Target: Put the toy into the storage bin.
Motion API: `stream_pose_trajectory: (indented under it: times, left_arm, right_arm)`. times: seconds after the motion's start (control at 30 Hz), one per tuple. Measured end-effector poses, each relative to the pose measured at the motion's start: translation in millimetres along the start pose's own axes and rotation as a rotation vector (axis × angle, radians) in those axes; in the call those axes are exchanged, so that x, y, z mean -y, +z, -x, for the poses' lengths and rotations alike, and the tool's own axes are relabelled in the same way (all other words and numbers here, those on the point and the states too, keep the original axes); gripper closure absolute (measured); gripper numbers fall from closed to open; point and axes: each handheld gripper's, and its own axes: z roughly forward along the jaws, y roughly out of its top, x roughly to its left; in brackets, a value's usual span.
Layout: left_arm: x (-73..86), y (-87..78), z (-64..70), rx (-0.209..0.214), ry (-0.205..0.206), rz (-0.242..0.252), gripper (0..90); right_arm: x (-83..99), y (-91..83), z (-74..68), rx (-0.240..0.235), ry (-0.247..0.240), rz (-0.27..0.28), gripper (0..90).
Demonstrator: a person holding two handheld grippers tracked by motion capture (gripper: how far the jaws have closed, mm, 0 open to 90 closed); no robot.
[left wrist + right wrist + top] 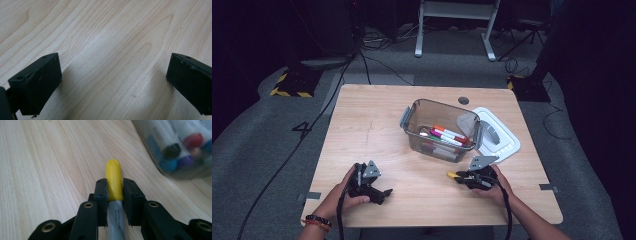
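Right now my right claw [115,192] is clamped on a yellow-capped marker [114,176], its two black jaws pressed against either side of the cap where it meets the grey barrel. In the right gripper view the cap juts forward past the jaws, just above the wooden worktop [45,165]. From the high view the right claw [458,176] sits near the front of the worktop [362,130], with the marker's yellow tip [452,174] pointing to my left, a little in front of the clear plastic box [412,117].

That box holds several more markers [447,136] with red, pink and green caps, and in the right gripper view their dark, blue and purple caps show blurred through its wall. A white lid [504,142] lies flat on the worktop, just beside the box on its right.

My left claw [113,82] is spread wide and has hold of nothing; bare wood shows between its jaws. In the high view it [384,193] rests low at the front left, well apart from the box.
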Motion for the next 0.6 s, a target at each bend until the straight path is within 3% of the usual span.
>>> stream_pose_trajectory:
  times: [0.3,0.6]
  left_arm:
    - [-2.0,1.8,-1.2,-0.032,-0.038,0.002,0.1]
    - [-2.0,1.8,-1.2,-0.032,-0.038,0.002,0.0]
  right_arm:
    - [7.8,-10.3,5.8,-0.004,0.02,-0.008,74.6]
    - [12.6,-31.2,14.1,0.015,0.065,0.05,74.7]
